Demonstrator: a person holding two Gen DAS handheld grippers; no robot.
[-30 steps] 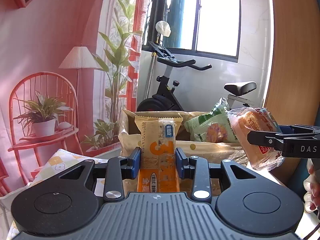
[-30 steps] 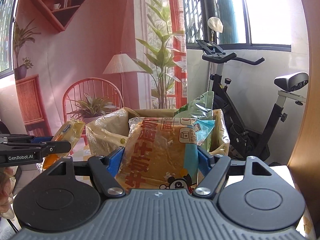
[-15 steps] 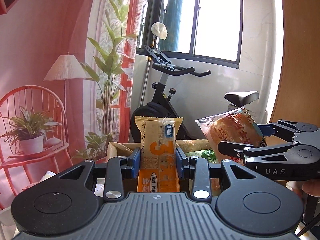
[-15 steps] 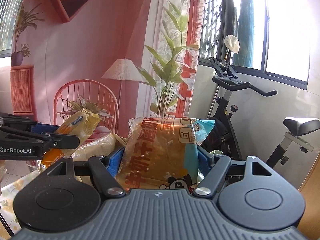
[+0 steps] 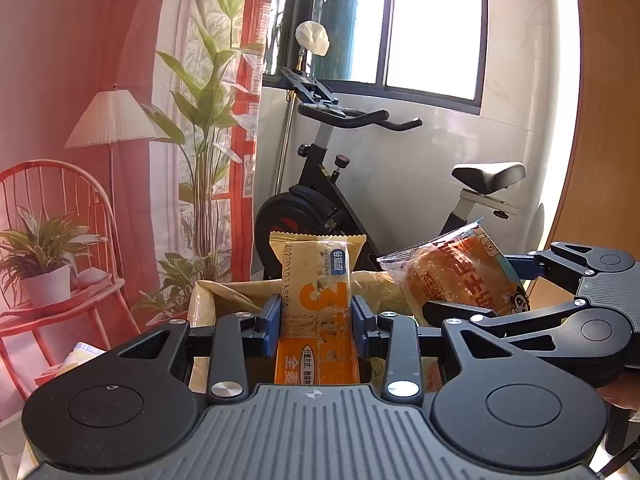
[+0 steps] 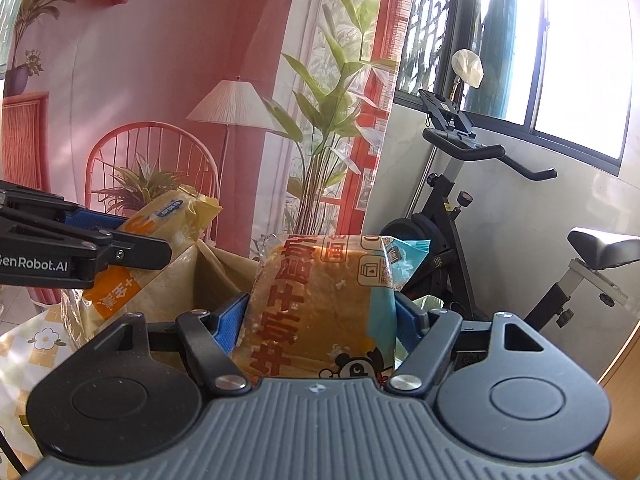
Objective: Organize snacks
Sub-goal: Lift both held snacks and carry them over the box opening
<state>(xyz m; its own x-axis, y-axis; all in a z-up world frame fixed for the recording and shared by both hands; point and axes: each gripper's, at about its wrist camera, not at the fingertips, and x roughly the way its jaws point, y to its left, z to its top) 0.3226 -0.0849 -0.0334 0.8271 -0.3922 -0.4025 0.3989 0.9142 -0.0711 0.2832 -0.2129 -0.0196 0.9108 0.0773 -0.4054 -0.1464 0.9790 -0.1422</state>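
Note:
My left gripper (image 5: 316, 320) is shut on a narrow orange-and-yellow snack bar packet (image 5: 316, 280), held upright above a yellowish bag-lined box (image 5: 224, 300). My right gripper (image 6: 324, 312) is shut on a wider packet of bread with red lettering (image 6: 320, 304). In the left wrist view the right gripper (image 5: 476, 292) holds the bread packet (image 5: 460, 276) just to the right of the snack bar. In the right wrist view the left gripper (image 6: 120, 240) with its snack bar (image 6: 168, 216) is at the left, over the box (image 6: 208, 276).
An exercise bike (image 5: 340, 184) stands behind the box by the window. A red chair (image 5: 60, 240) with a potted plant, a floor lamp (image 5: 110, 120) and a tall plant (image 5: 208, 120) stand at the left. A flower-patterned cloth (image 6: 32, 340) covers the table. A wooden panel (image 5: 604, 120) is at the right.
Both grippers have risen with their packets still held. The box has dropped lower in both views. The right gripper has come closer to the left one.

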